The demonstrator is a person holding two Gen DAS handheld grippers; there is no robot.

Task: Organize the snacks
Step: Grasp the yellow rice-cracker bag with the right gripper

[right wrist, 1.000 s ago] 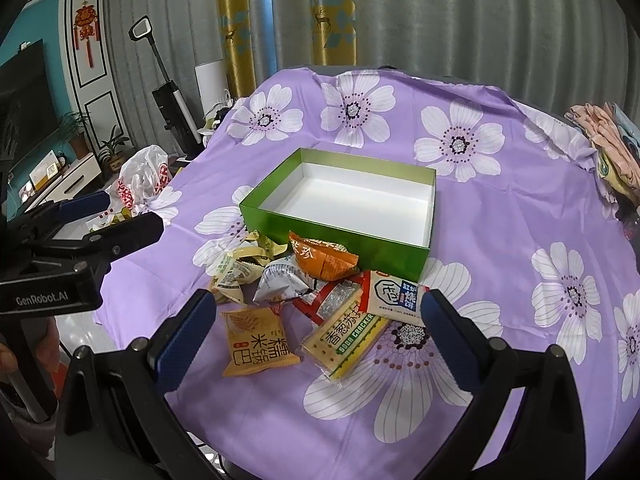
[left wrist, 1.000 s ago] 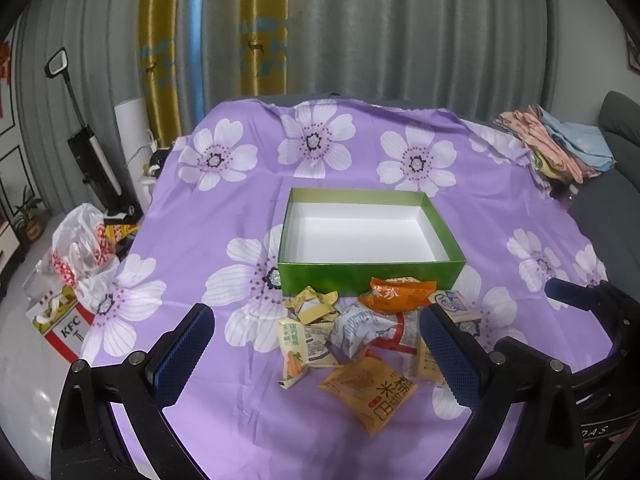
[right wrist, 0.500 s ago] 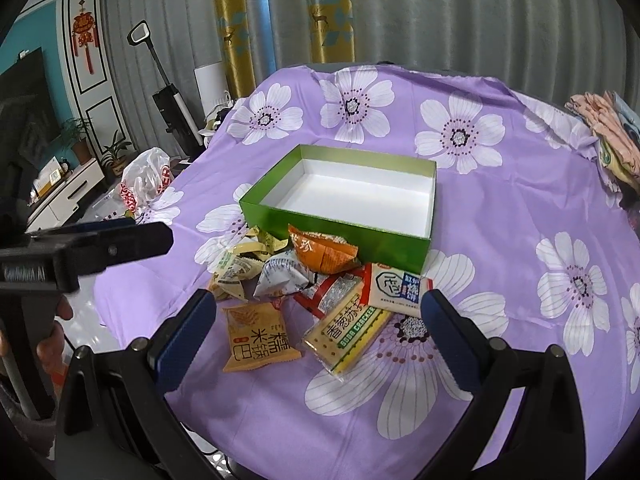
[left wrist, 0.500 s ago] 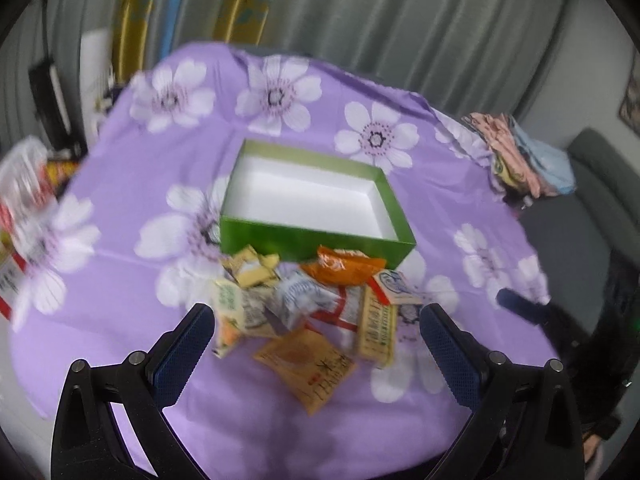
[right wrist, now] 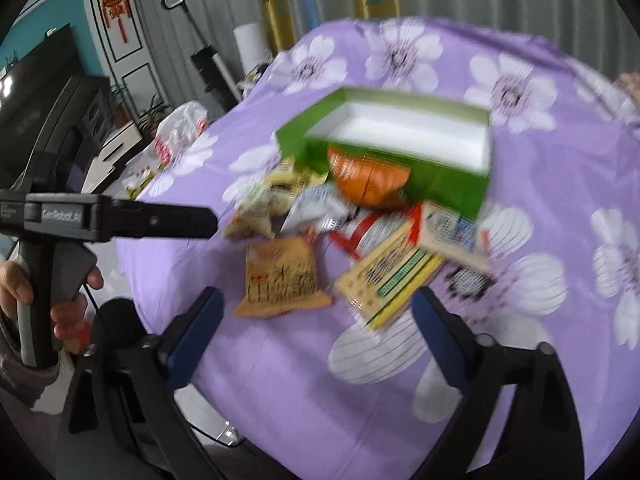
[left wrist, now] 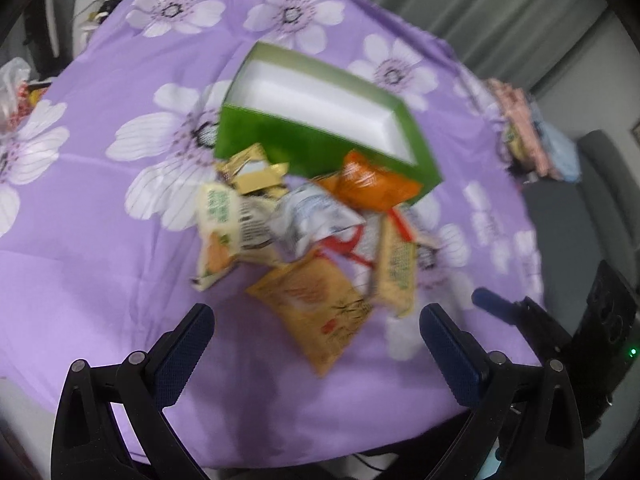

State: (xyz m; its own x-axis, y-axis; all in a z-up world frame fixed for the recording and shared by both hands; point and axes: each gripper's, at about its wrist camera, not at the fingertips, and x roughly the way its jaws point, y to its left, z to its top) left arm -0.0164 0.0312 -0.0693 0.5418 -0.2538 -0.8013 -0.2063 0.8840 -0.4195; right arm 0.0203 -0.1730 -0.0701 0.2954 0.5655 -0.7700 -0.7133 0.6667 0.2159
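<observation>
Several snack packets lie in a loose heap on the purple flowered table (left wrist: 100,216), just on the near side of a green box (left wrist: 320,136), and an orange bag (left wrist: 372,186) leans against the box's near wall. The box, white inside, holds nothing at all.

Both grippers sit on the near side of the heap, angled down toward it. Left gripper (left wrist: 316,340) is spread wide and empty; a tan packet (left wrist: 320,304) lies straight ahead of it, just beyond the fingertips, with its long axis running near to far and slanting right. Right gripper (right wrist: 316,316) has its jaws closing with nothing between them; a yellow cracker pack (right wrist: 388,280) lies just ahead, its long axis slanting from near left to far right. Each gripper looks about equally near its own packet.
</observation>
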